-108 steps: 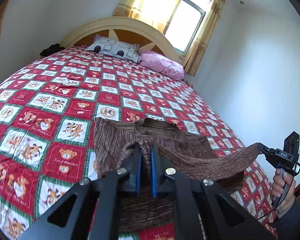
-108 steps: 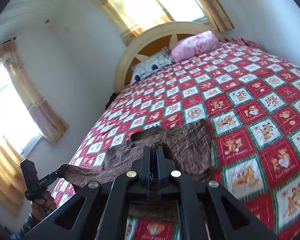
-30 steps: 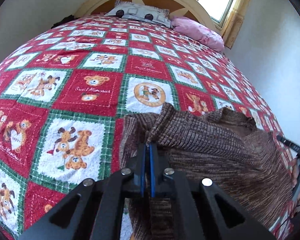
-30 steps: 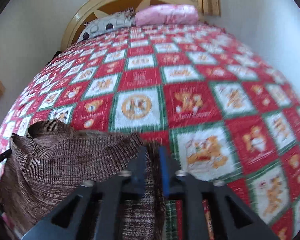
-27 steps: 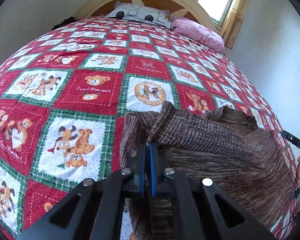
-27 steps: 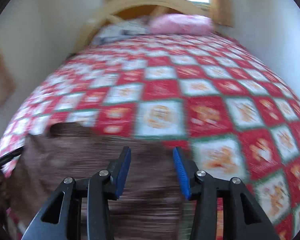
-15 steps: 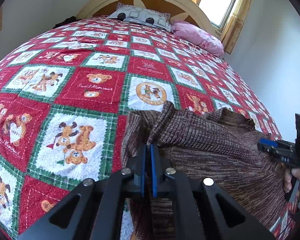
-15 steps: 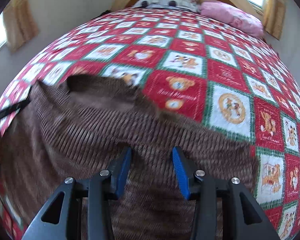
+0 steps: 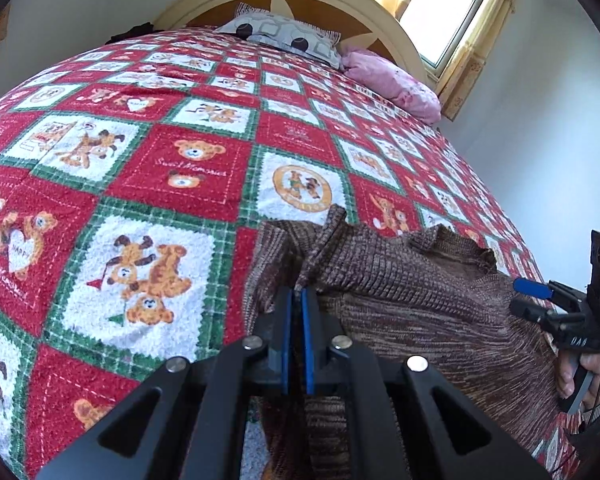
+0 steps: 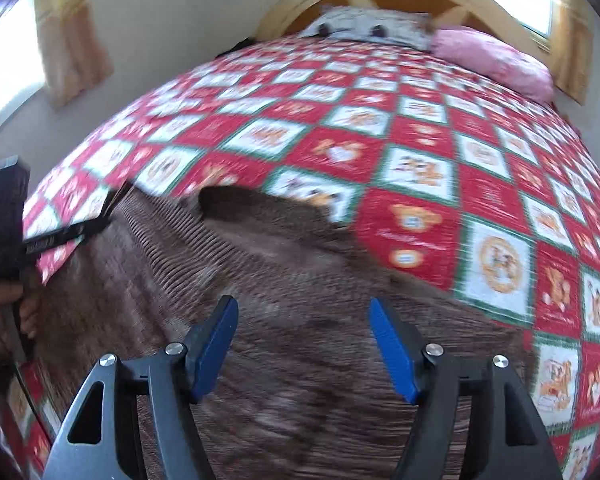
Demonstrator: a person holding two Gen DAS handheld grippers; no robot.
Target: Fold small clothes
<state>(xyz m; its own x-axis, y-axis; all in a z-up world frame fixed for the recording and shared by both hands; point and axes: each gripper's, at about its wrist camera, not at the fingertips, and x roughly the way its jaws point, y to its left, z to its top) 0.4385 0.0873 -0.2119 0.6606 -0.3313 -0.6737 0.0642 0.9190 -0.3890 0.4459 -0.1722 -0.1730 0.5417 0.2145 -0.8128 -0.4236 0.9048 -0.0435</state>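
One brown sweater (image 9: 412, 300) pinched in left claw (image 9: 298, 300), right claw (image 10: 304, 320) just opened wide, two pillows (image 9: 288, 38)

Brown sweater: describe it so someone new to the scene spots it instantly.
Start at the bed with the red-and-green teddy-bear quilt. At its near end lies the brown sweater, one fold clamped in the left gripper. It is the only plain, ribbed knit on the patterned cover.

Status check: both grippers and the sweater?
Left gripper shut on brown knit sweater. Right gripper open, jaws just widened, nothing between. Sweater flat on teddy-bear quilt. Nothing in the way.
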